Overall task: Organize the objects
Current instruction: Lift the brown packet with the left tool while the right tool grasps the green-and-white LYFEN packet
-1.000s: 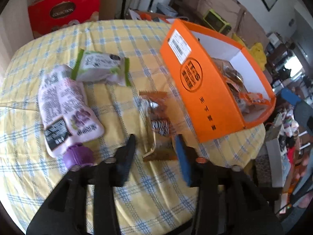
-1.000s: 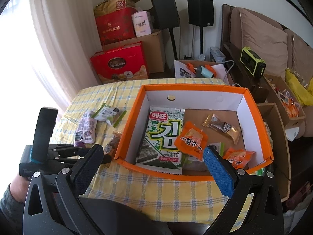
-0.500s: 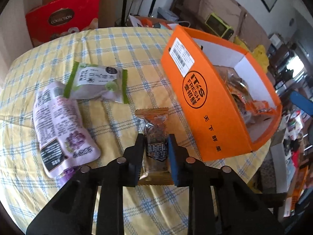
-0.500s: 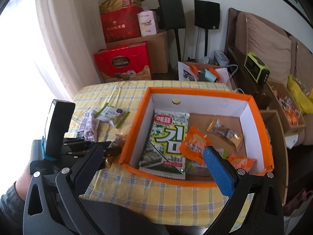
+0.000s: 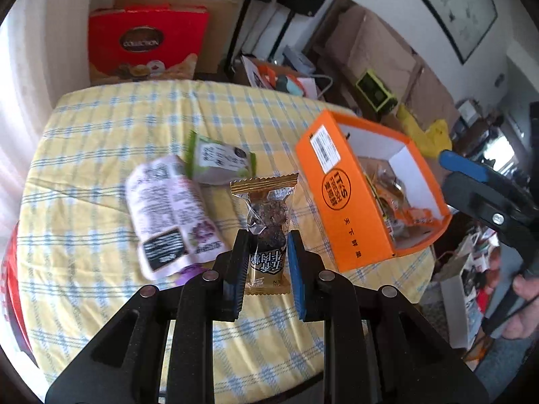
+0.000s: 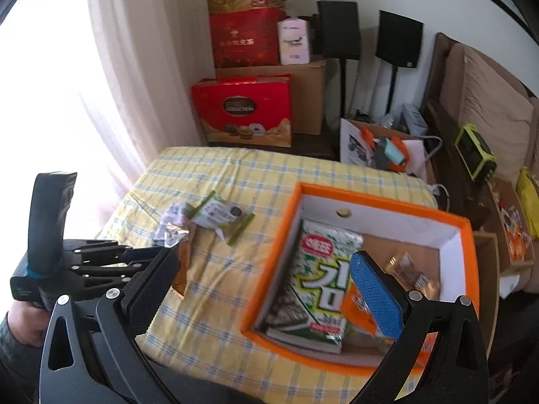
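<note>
My left gripper (image 5: pixel 266 259) is shut on the lower end of a brown snack packet (image 5: pixel 267 208) and holds it upright, just above the yellow checked tablecloth (image 5: pixel 118 128). The right wrist view shows that same packet (image 6: pixel 183 252) at the left gripper's tips. To the right stands the orange box (image 5: pixel 340 202), whose rim (image 6: pixel 370 198) frames a seaweed packet (image 6: pixel 320 276) and other snacks. My right gripper (image 6: pixel 262 262) is open with nothing in it, above the box's near left corner. A purple pouch (image 5: pixel 168 215) and a green-edged packet (image 5: pixel 219 165) lie on the cloth.
A red gift box (image 5: pixel 145 43) and cardboard boxes stand on the floor beyond the table's far edge. Two black speakers (image 6: pixel 397 40) and a sofa (image 6: pixel 481 114) are at the back right. The person's hand (image 6: pixel 20 330) grips the left tool at lower left.
My left gripper shut on the brown snack packet and lifted it off the cloth. The right gripper drifted left and rolled a little, still open.
</note>
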A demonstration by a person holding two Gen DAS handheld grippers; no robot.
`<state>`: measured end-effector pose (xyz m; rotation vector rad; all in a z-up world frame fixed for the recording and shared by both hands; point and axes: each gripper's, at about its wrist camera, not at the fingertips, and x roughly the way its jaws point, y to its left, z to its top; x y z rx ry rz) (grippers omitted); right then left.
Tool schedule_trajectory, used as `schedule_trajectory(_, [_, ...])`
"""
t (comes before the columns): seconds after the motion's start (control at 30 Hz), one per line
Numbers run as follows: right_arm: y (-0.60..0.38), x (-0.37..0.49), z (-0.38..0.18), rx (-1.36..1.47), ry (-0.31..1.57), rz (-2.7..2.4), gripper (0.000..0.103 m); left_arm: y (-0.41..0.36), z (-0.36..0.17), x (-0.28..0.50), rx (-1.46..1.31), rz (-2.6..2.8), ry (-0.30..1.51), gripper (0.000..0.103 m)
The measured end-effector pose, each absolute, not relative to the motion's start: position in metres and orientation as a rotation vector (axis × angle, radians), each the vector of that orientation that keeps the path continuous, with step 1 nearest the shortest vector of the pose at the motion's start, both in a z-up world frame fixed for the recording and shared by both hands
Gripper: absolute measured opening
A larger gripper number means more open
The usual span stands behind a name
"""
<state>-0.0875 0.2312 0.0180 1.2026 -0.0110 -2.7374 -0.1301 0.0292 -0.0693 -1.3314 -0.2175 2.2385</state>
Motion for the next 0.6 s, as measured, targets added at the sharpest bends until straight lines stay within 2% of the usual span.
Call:
schedule_trajectory(0.3, [0.199, -0.141, 0.020, 1.219, 0.035, -2.563, 0.103, -0.017, -0.048, -0.127, -1.277, 2.316, -0.309, 0.021])
schedule_trajectory(0.6, [0.158, -0.194, -0.007, 1.312, 0.195, -2.415, 0.103, -0.050, -0.045, -0.124, -1.267, 2.340, -0.362, 0.021])
